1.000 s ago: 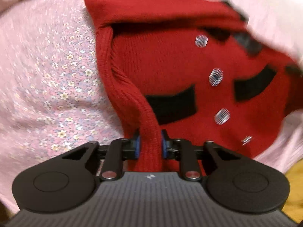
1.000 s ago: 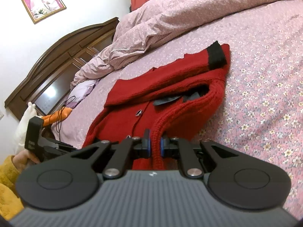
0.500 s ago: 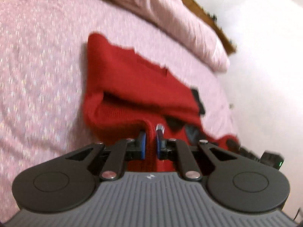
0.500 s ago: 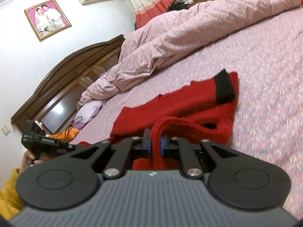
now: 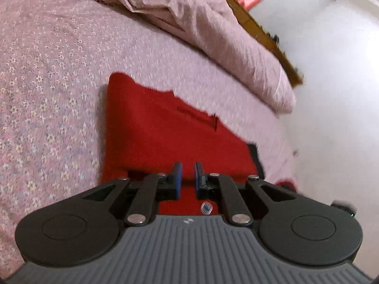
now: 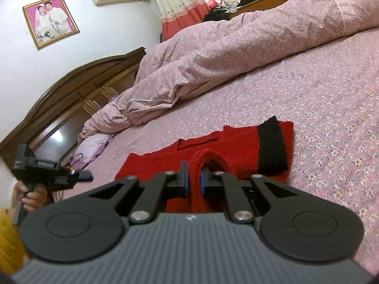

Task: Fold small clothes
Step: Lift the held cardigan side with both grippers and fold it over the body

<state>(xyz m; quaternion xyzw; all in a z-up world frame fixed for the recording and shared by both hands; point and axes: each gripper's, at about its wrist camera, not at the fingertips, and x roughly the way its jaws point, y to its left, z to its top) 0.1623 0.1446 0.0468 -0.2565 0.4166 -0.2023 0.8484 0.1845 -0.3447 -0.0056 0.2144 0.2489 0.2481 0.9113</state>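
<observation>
A small red knit cardigan (image 5: 154,132) with black trim lies on the pink floral bedsheet (image 5: 47,82), its lower half folded over the upper half. My left gripper (image 5: 187,174) sits low over its near edge with the jaws narrowly apart and red fabric and a silver button (image 5: 206,207) between and below them. In the right wrist view the cardigan (image 6: 236,142) shows a black cuff (image 6: 272,149). My right gripper (image 6: 194,179) is shut on a red knit fold of the cardigan's edge.
A crumpled pink duvet (image 6: 225,54) lies along the far side of the bed. A dark wooden headboard (image 6: 71,90) is at the left. The left gripper and the hand holding it (image 6: 45,177) show at the left of the right wrist view. A white wall (image 5: 331,94) is to the right.
Both grippers carried the cardigan's lower edge up and over, folding it onto the upper half. The left gripper's jaws have parted slightly and it has dropped low onto the fabric.
</observation>
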